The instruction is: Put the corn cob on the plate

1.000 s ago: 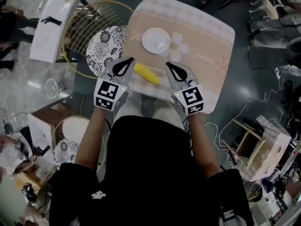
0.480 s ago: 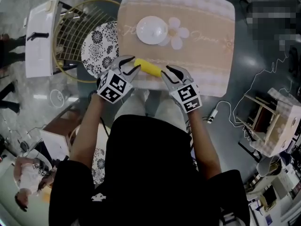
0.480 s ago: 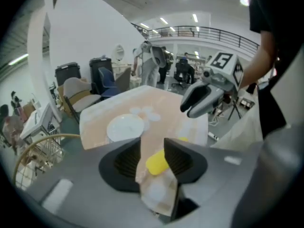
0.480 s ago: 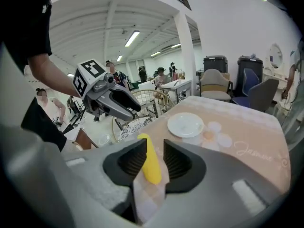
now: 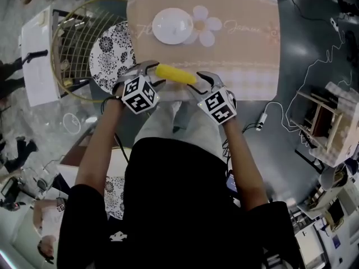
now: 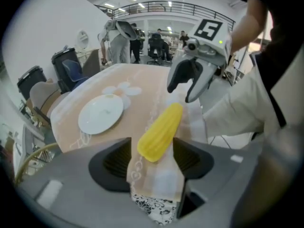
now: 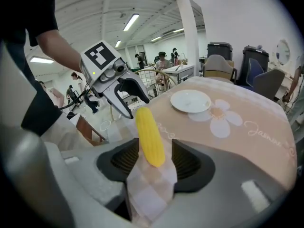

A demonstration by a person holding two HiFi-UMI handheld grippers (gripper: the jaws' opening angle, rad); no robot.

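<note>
A yellow corn cob (image 5: 175, 74) lies near the front edge of the beige tablecloth (image 5: 241, 49). The white plate (image 5: 173, 26) sits empty farther back. My left gripper (image 5: 154, 74) is at the cob's left end and my right gripper (image 5: 199, 83) at its right end. In the left gripper view the cob (image 6: 160, 131) reaches in between my jaws (image 6: 153, 159), with a gap on each side. The right gripper view shows the same for the cob (image 7: 150, 136) and my jaws (image 7: 154, 163). Both pairs of jaws have just been opening and stand open, pressing on nothing.
Left of the table stand a round black-and-white patterned seat (image 5: 109, 55), a gold wire frame (image 5: 73, 43) and a white box (image 5: 36, 55). A cable with a plug (image 5: 262, 119) lies on the floor at the right, near a wooden stool (image 5: 331, 122).
Both grippers have come down to the table's front edge, one at each end of the cob. Their jaws, shut a second ago, now stand open around the cob's ends.
</note>
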